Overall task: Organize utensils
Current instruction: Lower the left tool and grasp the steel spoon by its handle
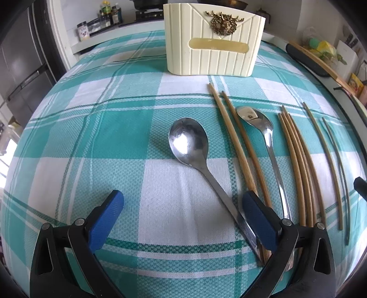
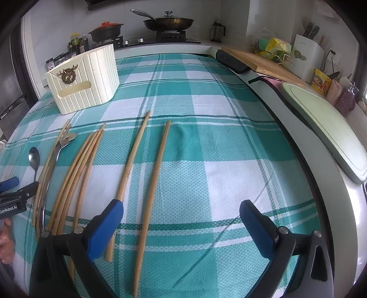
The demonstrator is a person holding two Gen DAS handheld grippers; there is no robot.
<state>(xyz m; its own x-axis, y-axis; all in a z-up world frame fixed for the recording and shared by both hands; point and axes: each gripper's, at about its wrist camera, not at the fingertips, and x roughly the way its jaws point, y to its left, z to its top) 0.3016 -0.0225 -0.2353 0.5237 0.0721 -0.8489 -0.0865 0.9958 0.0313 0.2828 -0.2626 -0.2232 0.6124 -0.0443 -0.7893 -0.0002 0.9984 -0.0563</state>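
A cream ribbed utensil holder [image 1: 213, 43] [image 2: 84, 80] with a gold deer emblem stands at the back of the checked cloth. In front of it lie a large steel spoon [image 1: 190, 146], a smaller spoon [image 1: 259, 121] [image 2: 66, 139], and several bamboo chopsticks [image 1: 231, 142] [image 2: 78, 174]. My left gripper [image 1: 181, 204] is open just above the cloth, the large spoon's handle passing by its right finger. My right gripper [image 2: 181, 213] is open low over the cloth, with two separate chopsticks [image 2: 151, 181] between and beside its left finger [image 2: 107, 227].
The table carries a teal-and-white checked cloth [image 1: 114, 128] [image 2: 218, 142]. Behind it a stove holds a pan [image 2: 168, 21] and a pot [image 2: 105, 31]. A wooden board [image 2: 259, 59], a pale green tray [image 2: 325, 123] and a knife block [image 2: 307, 52] line the right counter. A fridge [image 1: 20, 57] stands left.
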